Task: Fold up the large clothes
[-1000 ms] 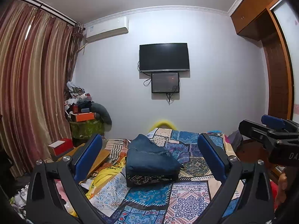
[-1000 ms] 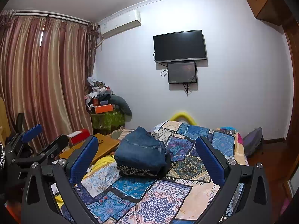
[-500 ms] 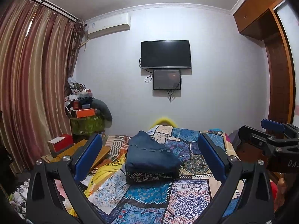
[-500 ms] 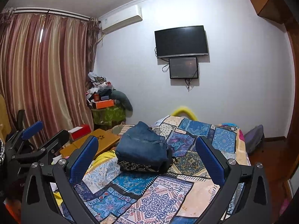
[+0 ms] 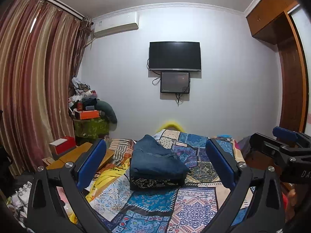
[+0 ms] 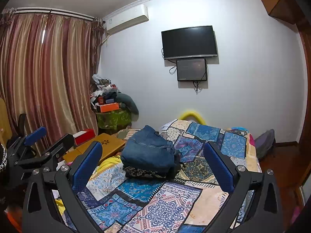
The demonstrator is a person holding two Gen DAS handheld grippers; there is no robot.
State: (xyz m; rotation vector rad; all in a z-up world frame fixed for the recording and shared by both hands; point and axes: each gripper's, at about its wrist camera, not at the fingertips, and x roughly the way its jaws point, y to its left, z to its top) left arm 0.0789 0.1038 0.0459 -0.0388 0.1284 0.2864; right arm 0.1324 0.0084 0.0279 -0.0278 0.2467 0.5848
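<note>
While both cameras tilt up and pull back across the last second, more wall and ceiling come into frame and the bed [image 5: 196, 209] drops lower in view; nothing on it shifts. Left to right: striped curtains [image 5: 33, 89], a cluttered corner stand [image 5: 89, 124], a low wooden tabletop [image 5: 77, 155] beside the bed, then the folded denim garment [image 5: 155, 161] sitting on the patchwork quilt [image 6: 155, 203], stacked on a darker patterned piece [image 5: 155, 182], TV [image 5: 175, 56] on the wall behind it. Read: fold looks finished, stack is squared and left alone, and the rig is backing off, so this garment is probably done; next piece would have to come from elsewhere, maybe the yellow cloth [image 5: 105, 178] at the bed's left edge. Left tongs [image 5: 155, 165]: jaws spread wide, blue pads [image 5: 91, 163] well apart, nothing between them, touching nothing, hanging in the air short of the denim. Right tongs [image 6: 153, 165]: same, fully spread, empty, clear of the quilt and the stack. Each rig shows in the other's view, right one at the left camera's right edge, left one at the right camera's left edge, so the two are side by side, level, well apart. No cloth is snagged on either pad.
</note>
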